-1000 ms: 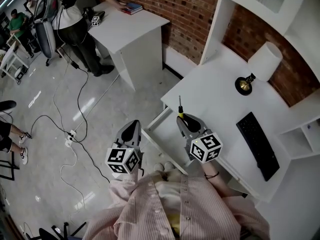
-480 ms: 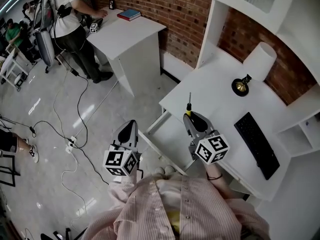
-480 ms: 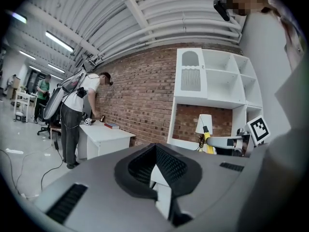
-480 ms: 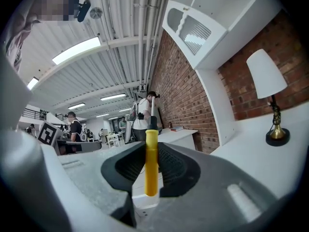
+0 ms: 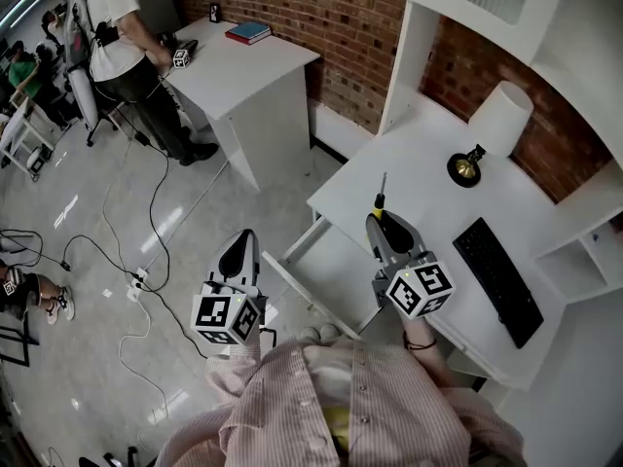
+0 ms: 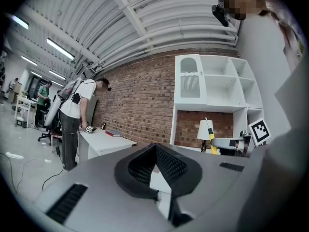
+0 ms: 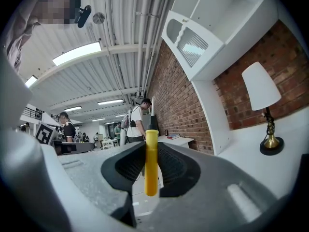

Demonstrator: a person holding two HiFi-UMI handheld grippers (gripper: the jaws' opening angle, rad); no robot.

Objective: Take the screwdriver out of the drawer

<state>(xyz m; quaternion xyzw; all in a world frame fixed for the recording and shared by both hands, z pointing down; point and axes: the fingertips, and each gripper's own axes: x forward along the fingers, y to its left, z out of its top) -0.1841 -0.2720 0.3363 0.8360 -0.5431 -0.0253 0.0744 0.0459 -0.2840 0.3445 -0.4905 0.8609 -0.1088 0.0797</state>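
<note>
The screwdriver (image 5: pixel 378 202) has a yellow handle and a thin metal shaft that points up. My right gripper (image 5: pixel 384 222) is shut on its handle, above the desk's near edge and beside the open white drawer (image 5: pixel 329 266). The right gripper view shows the yellow handle (image 7: pixel 151 164) upright between the black pads. My left gripper (image 5: pixel 242 239) hangs over the floor left of the drawer, its jaws shut on nothing. In the left gripper view the left gripper (image 6: pixel 154 149) points at the brick wall, and the screwdriver (image 6: pixel 211 135) shows at the right.
On the white desk (image 5: pixel 419 178) stand a lamp (image 5: pixel 494 125) and a black keyboard (image 5: pixel 498 280), with white shelves above. A second white table (image 5: pixel 248 61) bearing a book stands far left, with a person (image 5: pixel 122 37) beside it. Cables (image 5: pixel 146 251) lie on the floor.
Both grippers have risen. The right one has carried the screwdriver up and toward the desk top. The person at the far table has shifted.
</note>
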